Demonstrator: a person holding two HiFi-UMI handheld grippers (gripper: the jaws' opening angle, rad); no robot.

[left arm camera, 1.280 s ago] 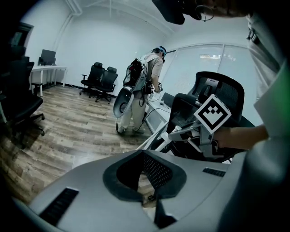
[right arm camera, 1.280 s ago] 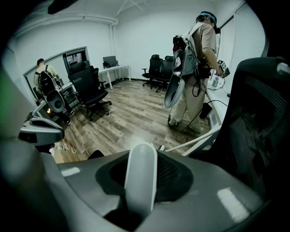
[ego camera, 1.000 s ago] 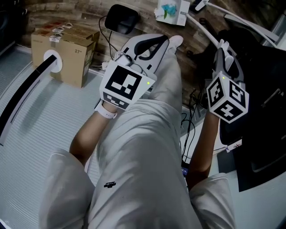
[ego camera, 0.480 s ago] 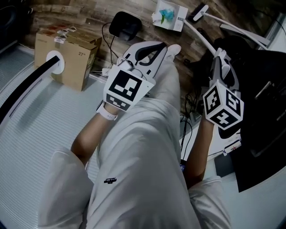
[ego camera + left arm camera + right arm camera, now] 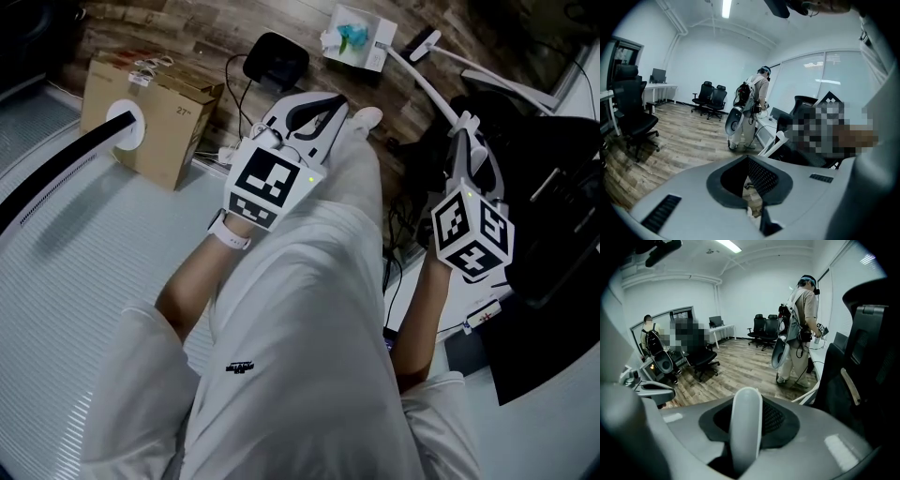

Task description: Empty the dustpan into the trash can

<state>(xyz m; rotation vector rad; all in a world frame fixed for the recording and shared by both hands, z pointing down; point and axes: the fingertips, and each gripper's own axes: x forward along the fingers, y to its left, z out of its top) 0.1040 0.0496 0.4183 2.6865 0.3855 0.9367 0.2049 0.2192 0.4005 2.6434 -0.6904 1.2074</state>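
Both grippers have drifted slightly, seemingly upward. Near left, the left gripper [image 5: 343,97] has its tips together on nothing. Right, the right gripper [image 5: 467,127] clamps a white handle [image 5: 746,427], probably the dustpan's; carry it level. No trash can is identifiable farther off.

Legs: pale trousers [image 5: 300,356], small dark logo [image 5: 240,367] at lower centre | Foot: white shoe [image 5: 367,116] | Arms: short pale sleeves [image 5: 127,384]; white wristband [image 5: 230,232] | left gripper [image 5: 325,101], right gripper [image 5: 466,124]: white shells, black-and-white marker cubes [image 5: 270,185], green lamps
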